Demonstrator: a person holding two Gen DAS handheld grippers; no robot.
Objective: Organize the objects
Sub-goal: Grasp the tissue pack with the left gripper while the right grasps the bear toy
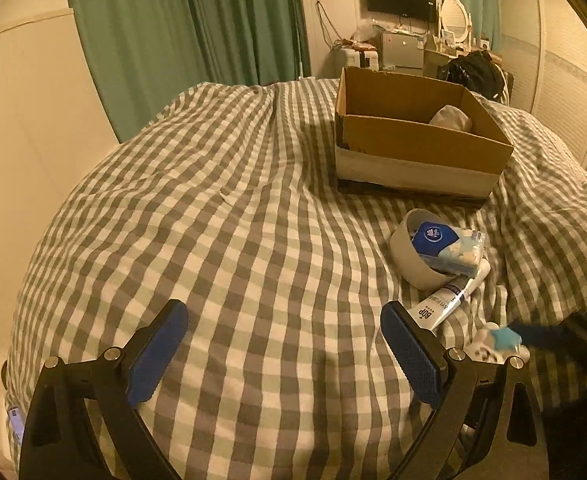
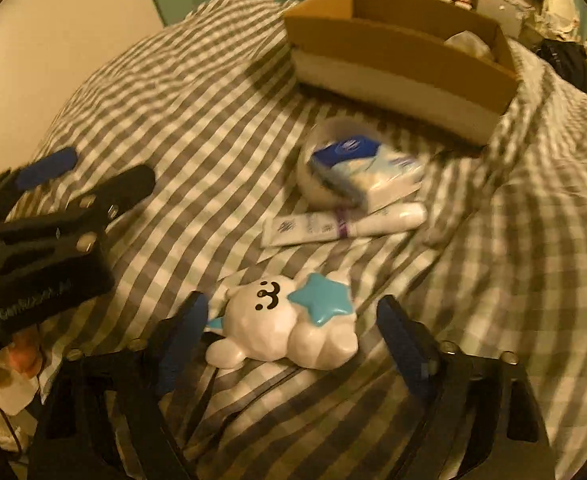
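A white toy figure with a teal star (image 2: 285,324) lies on the checked bedspread between the open fingers of my right gripper (image 2: 293,344), not clamped. It also shows in the left wrist view (image 1: 493,344). Beyond it lie a white tube (image 2: 345,222), and a tape roll (image 2: 313,184) with a blue-and-white tissue pack (image 2: 369,168) on it. An open cardboard box (image 2: 393,52) stands at the far side with a pale object (image 1: 451,118) inside. My left gripper (image 1: 285,356) is open and empty over bare bedspread; it shows at the left of the right wrist view (image 2: 85,176).
The bed (image 1: 233,220) fills both views, with green curtains (image 1: 181,40) and a cream wall behind. A dresser with a mirror, a wall screen and a dark bag (image 1: 473,70) stand beyond the box. Some clutter (image 2: 9,376) lies low at the bed's left edge.
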